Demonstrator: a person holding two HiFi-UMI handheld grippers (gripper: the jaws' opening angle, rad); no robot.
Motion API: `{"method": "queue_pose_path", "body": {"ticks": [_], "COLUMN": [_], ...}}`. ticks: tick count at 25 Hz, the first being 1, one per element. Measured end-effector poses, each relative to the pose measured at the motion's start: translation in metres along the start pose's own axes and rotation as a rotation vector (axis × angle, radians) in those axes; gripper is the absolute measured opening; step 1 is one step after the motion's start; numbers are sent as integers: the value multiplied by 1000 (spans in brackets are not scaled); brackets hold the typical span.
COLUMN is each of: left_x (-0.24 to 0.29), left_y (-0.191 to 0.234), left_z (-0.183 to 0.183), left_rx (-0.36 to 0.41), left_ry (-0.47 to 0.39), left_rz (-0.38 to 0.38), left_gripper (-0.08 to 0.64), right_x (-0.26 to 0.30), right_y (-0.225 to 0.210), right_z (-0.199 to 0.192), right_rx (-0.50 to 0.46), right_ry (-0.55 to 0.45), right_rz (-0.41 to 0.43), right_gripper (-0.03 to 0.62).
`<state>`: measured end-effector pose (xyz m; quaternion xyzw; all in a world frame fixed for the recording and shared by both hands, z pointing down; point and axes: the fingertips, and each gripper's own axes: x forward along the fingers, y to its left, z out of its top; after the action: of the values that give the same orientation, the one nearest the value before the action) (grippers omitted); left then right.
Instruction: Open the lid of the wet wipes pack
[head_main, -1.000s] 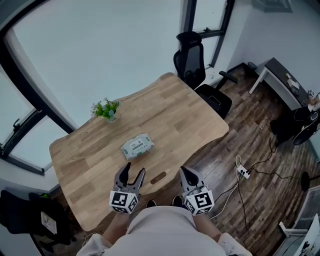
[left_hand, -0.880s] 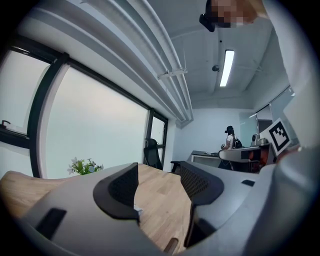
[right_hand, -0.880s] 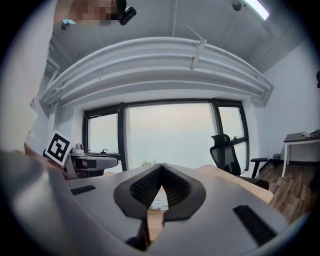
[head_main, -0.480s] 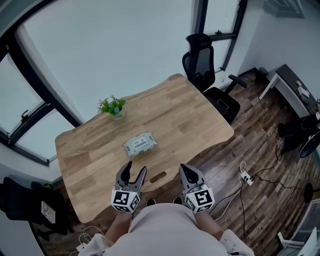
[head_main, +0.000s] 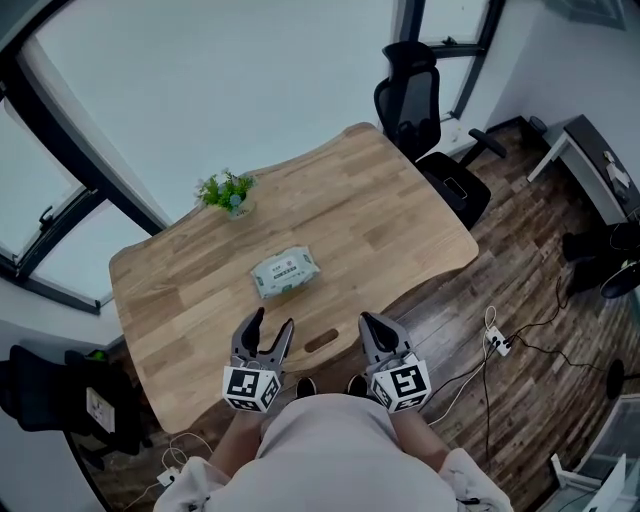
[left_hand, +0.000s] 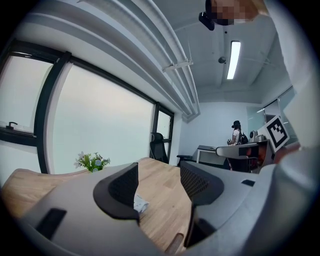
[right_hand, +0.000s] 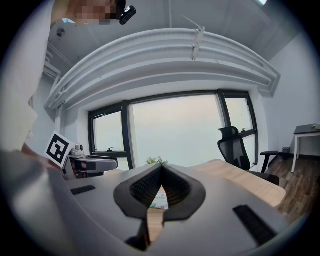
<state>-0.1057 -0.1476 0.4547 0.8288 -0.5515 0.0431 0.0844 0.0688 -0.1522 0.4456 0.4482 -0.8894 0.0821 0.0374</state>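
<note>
Person standing at the near edge, both hand-held grippers hanging short of the wipes.

The counter (head_main: 400, 220) is carrying the wet wipes pack (head_main: 285, 272), which is lying flat near the middle and looking reachable from above; its lid is too small to make out. A plant (head_main: 228, 192) is sitting well apart at the far edge, out of the way. The left hand-held gripper (head_main: 270, 330) is hovering over the near edge, jaws spread and empty, likely readying for the pack. The right hand-held gripper (head_main: 372, 328) is waiting beside it, jaws pressed together on nothing.

Pale-green wet wipes pack (head_main: 285, 272), light-wood table (head_main: 400, 220)
</note>
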Motion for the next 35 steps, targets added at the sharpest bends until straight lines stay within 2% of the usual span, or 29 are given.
{"method": "queue_pose_path", "body": {"ticks": [7, 17, 23, 35], "left_x": [16, 44, 62, 110], "left_y": [18, 48, 60, 87], "left_z": [-18, -48, -59, -106], "left_rx": [-3, 34, 81, 311], "left_ry": [51, 142, 185, 323], "left_rz": [-3, -30, -53, -61], "left_gripper": [270, 270, 270, 270], "right_x": [30, 87, 116, 174], "right_y": [-7, -10, -7, -8], "right_z": [-14, -51, -65, -126], "right_rx": [0, -7, 7, -16], "right_ry": [50, 148, 184, 295], "right_rz": [11, 52, 79, 116], "right_gripper": [9, 9, 9, 9]}}
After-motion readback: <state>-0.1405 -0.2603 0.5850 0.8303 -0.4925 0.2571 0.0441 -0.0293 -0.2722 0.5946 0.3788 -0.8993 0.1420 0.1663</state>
